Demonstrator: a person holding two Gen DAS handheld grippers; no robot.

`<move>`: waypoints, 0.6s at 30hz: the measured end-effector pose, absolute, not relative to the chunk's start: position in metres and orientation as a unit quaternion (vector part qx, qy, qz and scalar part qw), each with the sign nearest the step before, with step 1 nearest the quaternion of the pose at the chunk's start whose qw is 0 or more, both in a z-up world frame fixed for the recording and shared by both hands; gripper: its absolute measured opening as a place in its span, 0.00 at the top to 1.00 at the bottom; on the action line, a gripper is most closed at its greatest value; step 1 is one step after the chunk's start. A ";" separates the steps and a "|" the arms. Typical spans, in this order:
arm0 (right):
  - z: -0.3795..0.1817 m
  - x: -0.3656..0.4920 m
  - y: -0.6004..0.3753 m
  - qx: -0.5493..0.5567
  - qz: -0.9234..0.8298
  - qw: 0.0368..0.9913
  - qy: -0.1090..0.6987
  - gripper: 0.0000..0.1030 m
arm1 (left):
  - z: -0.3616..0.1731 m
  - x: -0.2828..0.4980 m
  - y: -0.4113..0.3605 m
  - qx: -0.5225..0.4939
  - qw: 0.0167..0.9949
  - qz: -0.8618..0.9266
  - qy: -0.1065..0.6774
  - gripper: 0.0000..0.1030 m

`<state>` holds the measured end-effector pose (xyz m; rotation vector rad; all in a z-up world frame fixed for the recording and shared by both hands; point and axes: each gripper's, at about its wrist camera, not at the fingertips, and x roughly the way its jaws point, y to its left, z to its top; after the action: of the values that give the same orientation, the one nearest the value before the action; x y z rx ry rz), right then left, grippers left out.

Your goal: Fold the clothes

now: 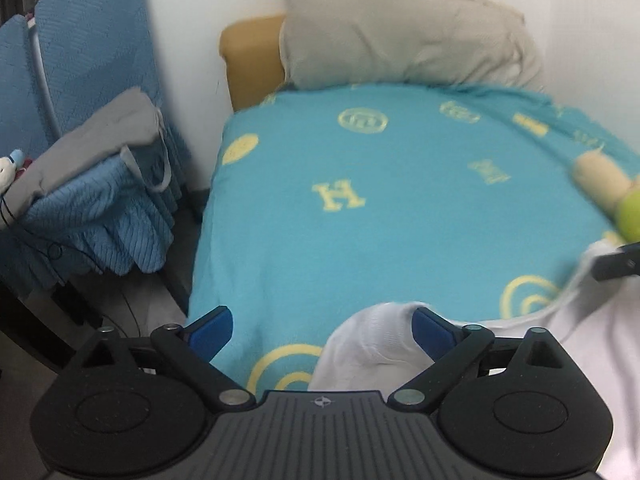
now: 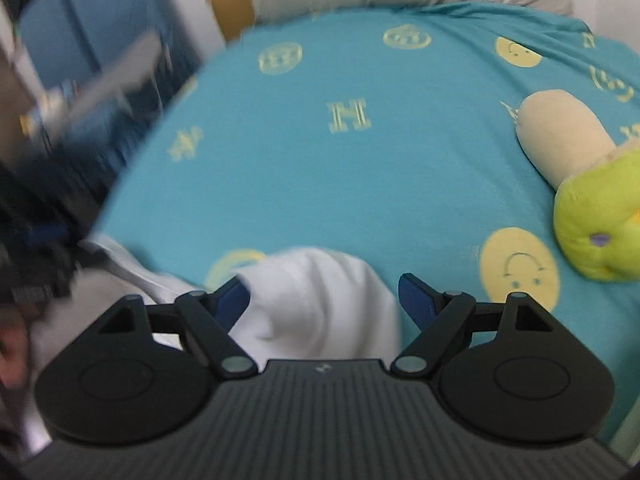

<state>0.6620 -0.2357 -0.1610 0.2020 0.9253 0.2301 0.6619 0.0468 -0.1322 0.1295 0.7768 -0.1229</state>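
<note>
The left claw (image 1: pixel 322 330) stands wide open over the near edge of a bed (image 1: pixel 360 208) covered in a turquoise sheet with yellow emblems. White cloth (image 1: pixel 368 348) bunches between its blue fingers (image 1: pixel 212 330), touching the right one. A grey pillow (image 1: pixel 404 28) lies at the head; blue chairs (image 1: pixel 88 52) stand beside.

Left third of right wrist view smeared by motion blur. Plush toy (image 2: pixel 588 184) cut off at right edge. White garment (image 1: pixel 372 348) partly hidden behind gripper body, extent unclear.
</note>
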 end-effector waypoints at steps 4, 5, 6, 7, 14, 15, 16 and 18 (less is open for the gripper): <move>-0.133 0.629 -0.235 0.124 0.087 0.907 0.393 0.20 | -0.102 0.620 0.064 0.024 0.930 -0.064 0.362 0.04; -0.127 0.619 -0.235 0.123 0.079 0.914 0.379 0.20 | -0.094 0.606 0.068 0.017 0.933 -0.063 0.355 0.04; -0.119 0.603 -0.235 0.126 0.071 0.919 0.366 0.20 | -0.085 0.588 0.072 0.009 0.937 -0.062 0.344 0.04; -0.111 0.586 -0.234 0.130 0.064 0.924 0.354 0.20 | -0.076 0.571 0.075 0.000 0.941 -0.061 0.334 0.04; -0.072 0.450 -0.240 0.163 0.053 0.941 0.292 0.20 | -0.029 0.420 0.088 -0.056 0.958 -0.047 0.276 0.04; -0.068 0.429 -0.240 0.160 0.049 0.943 0.287 0.20 | -0.025 0.400 0.089 -0.060 0.960 -0.044 0.271 0.04; -0.063 0.408 -0.240 0.158 0.045 0.945 0.282 0.20 | -0.020 0.380 0.090 -0.065 0.961 -0.041 0.267 0.04; -0.052 0.369 -0.233 0.148 0.048 0.950 0.272 0.20 | -0.013 0.342 0.093 -0.083 0.962 -0.037 0.259 0.04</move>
<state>0.3695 -0.2325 -0.0524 0.3005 0.5542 0.0966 0.3423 0.0927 -0.0133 -0.1673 0.5250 -0.0752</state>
